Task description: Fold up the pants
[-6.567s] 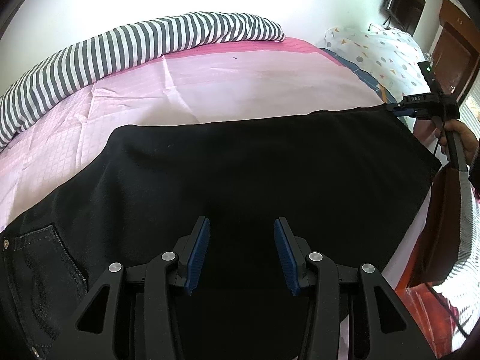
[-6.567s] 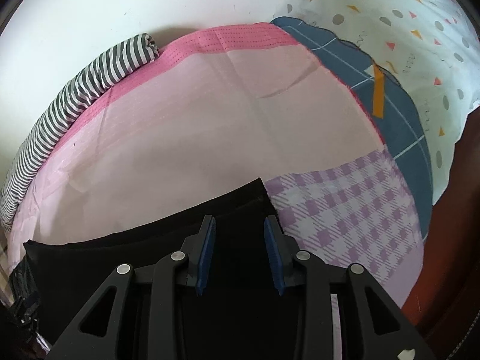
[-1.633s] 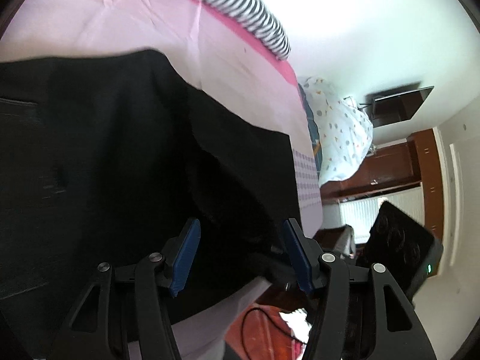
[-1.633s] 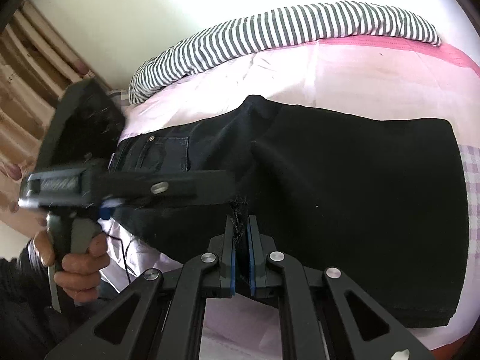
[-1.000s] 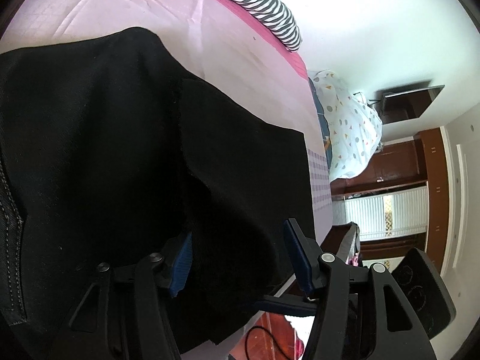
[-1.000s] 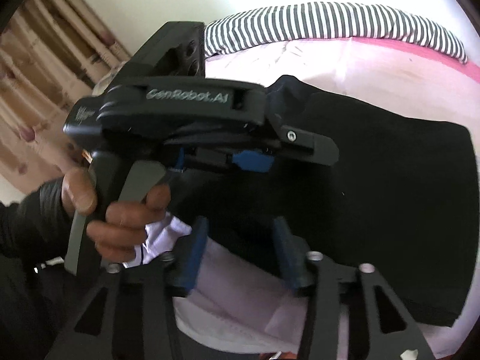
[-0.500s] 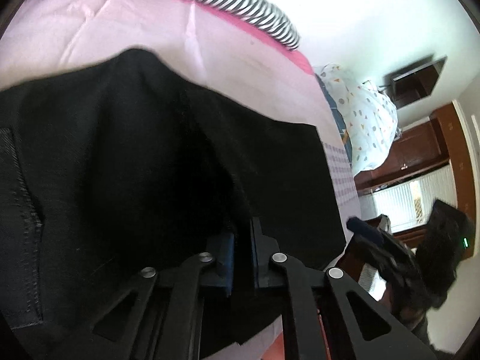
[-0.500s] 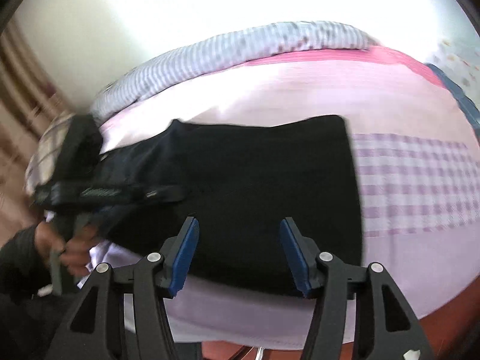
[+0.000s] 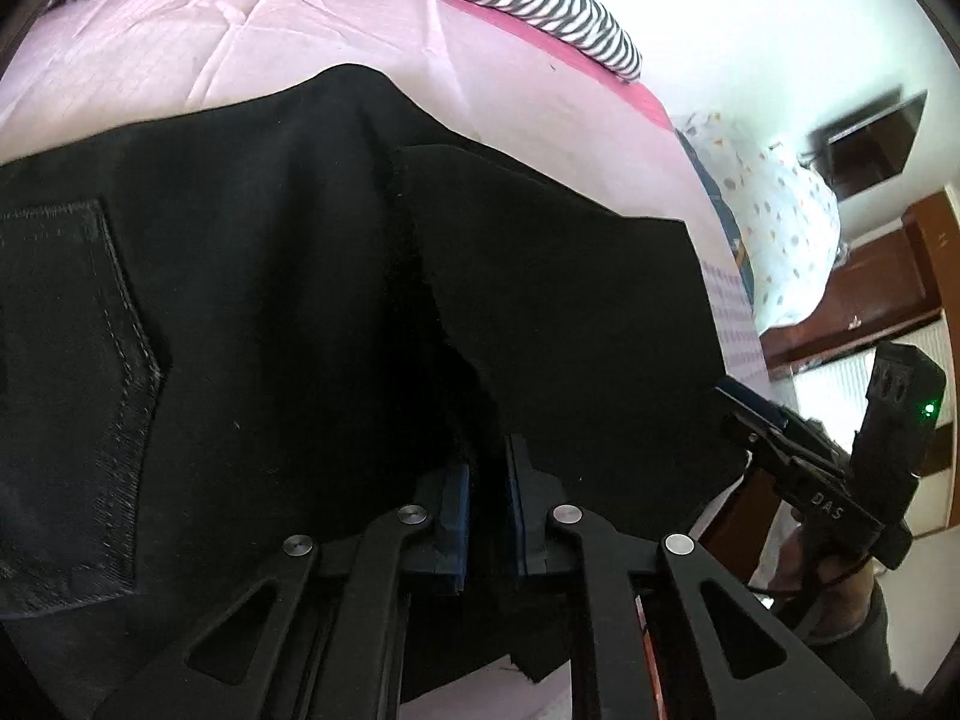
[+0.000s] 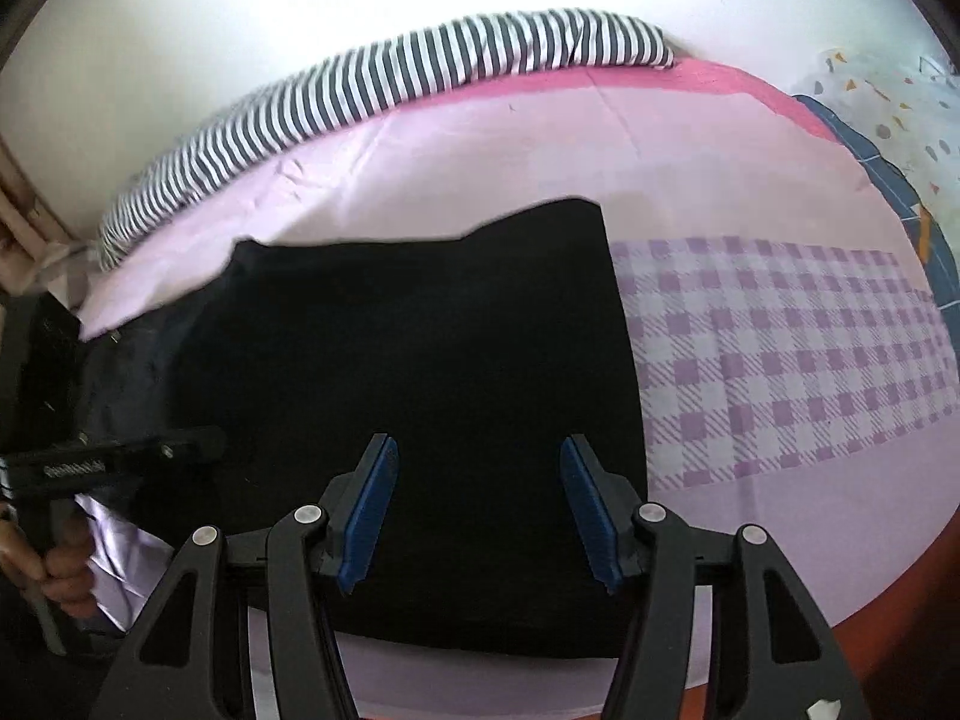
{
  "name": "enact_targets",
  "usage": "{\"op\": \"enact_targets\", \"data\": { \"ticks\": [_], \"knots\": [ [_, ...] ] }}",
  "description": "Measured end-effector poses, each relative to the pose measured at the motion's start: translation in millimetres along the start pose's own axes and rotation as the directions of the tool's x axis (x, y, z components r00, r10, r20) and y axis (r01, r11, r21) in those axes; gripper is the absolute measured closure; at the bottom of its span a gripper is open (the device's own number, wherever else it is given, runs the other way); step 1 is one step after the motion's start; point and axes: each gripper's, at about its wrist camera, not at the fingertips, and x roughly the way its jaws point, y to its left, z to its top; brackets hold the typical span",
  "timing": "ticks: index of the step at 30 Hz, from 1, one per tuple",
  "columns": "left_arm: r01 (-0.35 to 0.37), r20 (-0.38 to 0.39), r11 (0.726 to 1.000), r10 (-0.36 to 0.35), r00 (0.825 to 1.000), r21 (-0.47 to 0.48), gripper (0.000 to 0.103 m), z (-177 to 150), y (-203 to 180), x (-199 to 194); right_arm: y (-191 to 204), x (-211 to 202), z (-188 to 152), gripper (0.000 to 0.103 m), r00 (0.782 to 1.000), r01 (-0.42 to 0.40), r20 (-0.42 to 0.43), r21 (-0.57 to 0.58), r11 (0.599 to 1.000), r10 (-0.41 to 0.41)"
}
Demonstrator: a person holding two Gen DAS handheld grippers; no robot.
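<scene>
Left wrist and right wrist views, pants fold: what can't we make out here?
- Left wrist: the left gripper is shut on the pants, whose own folds hide the pad tips and how many layers are pinched.
- Left wrist: the waistband is cut off by the left edge.
- Right wrist: the right gripper is open above the cloth; contact cannot be told.
- Right wrist: the pants' top end is dark and blurred behind the other tool.
</scene>
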Motion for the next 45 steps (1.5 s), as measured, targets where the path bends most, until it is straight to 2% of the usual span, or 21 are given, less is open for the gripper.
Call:
{"op": "enact_targets", "data": {
  "ticks": [2, 5, 9, 11, 14, 17, 22, 27, 29, 33, 35, 37, 38, 40, 42, 45],
  "knots": [
    [-0.028, 0.01, 1.0, 0.028, 1.0, 0.004, 0.08, -1, 0, -7, 2, 0, -1, 0.049, 1.0, 0.023, -0.003, -0.012, 1.0, -0.023],
    [-0.039, 0.049, 0.998, 0.036, 0.998, 0.047, 0.08, -12, -4, -22, 9, -4, -3, 0.049, 1.0, 0.028, 0.008, -0.026, 0.999, -0.028],
    [-0.056, 0.029, 0.986, 0.052, 0.998, 0.16, 0.079, -35, -20, -22, 32, -10, -9, 0.049, 1.0, 0.007, 0.016, -0.079, 0.997, -0.006],
    [-0.02, 0.016, 0.981, 0.017, 1.0, 0.193, 0.079, -43, -22, -22, 47, -11, -13, 0.049, 1.0, -0.029, 0.008, -0.114, 0.993, 0.031],
    [-0.007, 0.027, 0.977, 0.001, 1.0, 0.215, 0.079, -47, -26, -24, 58, -9, -17, 0.049, 0.999, -0.044, 0.0, -0.136, 0.99, 0.045],
    [0.045, 0.014, 0.981, -0.049, 0.999, 0.191, 0.079, -42, -19, -22, 60, -8, -18, 0.049, 0.999, -0.045, 0.002, -0.126, 0.991, 0.045],
    [0.13, -0.053, 0.979, -0.123, 0.991, 0.159, 0.079, -45, -11, -17, 56, -12, -17, 0.049, 0.999, -0.046, 0.009, -0.109, 0.993, 0.047],
    [0.118, -0.064, 0.957, -0.105, 0.992, 0.263, 0.079, -57, -21, -25, 48, -12, -15, 0.049, 0.999, -0.05, -0.001, -0.085, 0.995, 0.05],
    [0.092, -0.07, 0.944, -0.074, 0.995, 0.316, 0.079, -60, -27, -25, 48, -9, -15, 0.049, 0.998, -0.056, -0.012, -0.074, 0.996, 0.055],
    [0.053, -0.08, 0.896, -0.019, 0.997, 0.44, 0.079, -72, -38, -25, 48, -2, -17, 0.049, 0.997, -0.065, -0.036, -0.069, 0.995, 0.063],
    [0.053, -0.113, 0.884, -0.001, 0.994, 0.463, 0.079, -73, -36, -23, 51, -1, -19, 0.048, 0.997, -0.063, -0.049, -0.084, 0.994, 0.059],
    [0.057, -0.144, 0.885, 0.011, 0.99, 0.461, 0.079, -76, -31, -23, 53, 0, -20, 0.048, 0.996, -0.061, -0.064, -0.103, 0.993, 0.054],
    [0.043, -0.131, 0.884, 0.021, 0.991, 0.465, 0.079, -77, -29, -26, 54, 0, -21, 0.048, 0.997, -0.057, -0.066, -0.111, 0.992, 0.05],
    [0.043, -0.085, 0.886, -0.004, 0.996, 0.462, 0.079, -74, -31, -38, 56, -4, -22, 0.048, 0.998, -0.044, -0.052, -0.127, 0.991, 0.037],
    [0.063, -0.003, 0.892, -0.069, 0.998, 0.448, 0.079, -67, -37, -58, 55, -10, -20, 0.048, 1.0, -0.013, -0.019, -0.131, 0.991, 0.01],
    [0.025, 0.128, 0.899, -0.09, 0.988, 0.436, 0.07, -55, -52, -72, 51, -14, -18, 0.048, 0.999, 0.044, 0.004, -0.133, 0.99, -0.044]
  ]
}}
